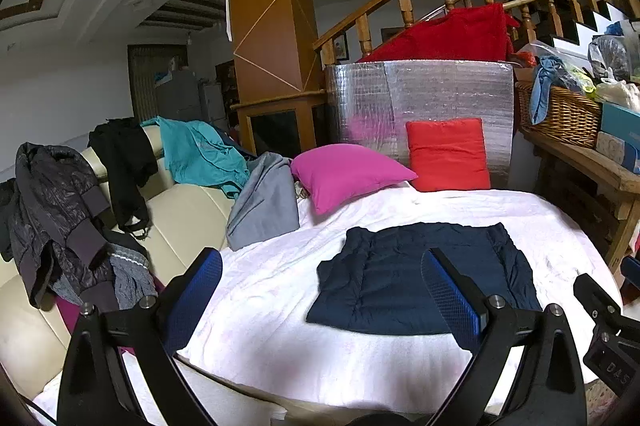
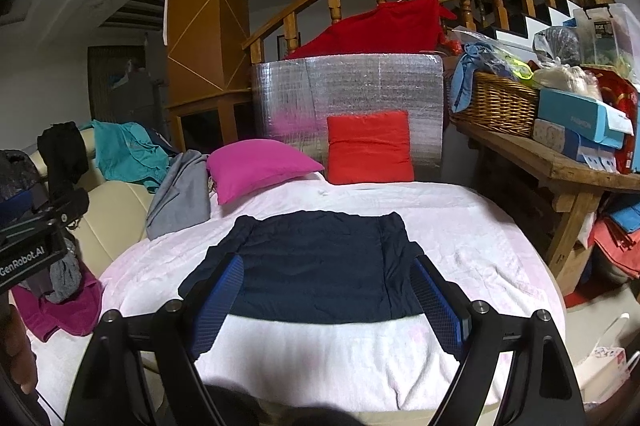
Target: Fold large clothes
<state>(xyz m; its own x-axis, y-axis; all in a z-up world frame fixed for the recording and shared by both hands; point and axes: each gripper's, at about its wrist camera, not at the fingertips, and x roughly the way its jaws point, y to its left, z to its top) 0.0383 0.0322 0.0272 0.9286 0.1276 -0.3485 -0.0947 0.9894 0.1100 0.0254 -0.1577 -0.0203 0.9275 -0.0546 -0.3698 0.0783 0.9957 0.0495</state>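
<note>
A dark navy padded garment (image 1: 424, 278) lies folded flat into a rough rectangle on the white-pink cover (image 1: 280, 306) of the round bed. It also shows in the right wrist view (image 2: 316, 266). My left gripper (image 1: 324, 290) is open and empty, raised above the near edge of the bed, left of the garment. My right gripper (image 2: 332, 298) is open and empty, above the garment's near edge. Each gripper shows at the edge of the other's view.
A pink pillow (image 1: 348, 173), a red cushion (image 1: 448, 153) and a grey garment (image 1: 264, 205) lie at the far side. A cream sofa (image 1: 180, 218) on the left holds several clothes. A wooden bench (image 2: 560, 165) with a wicker basket (image 2: 496, 105) and boxes stands at the right.
</note>
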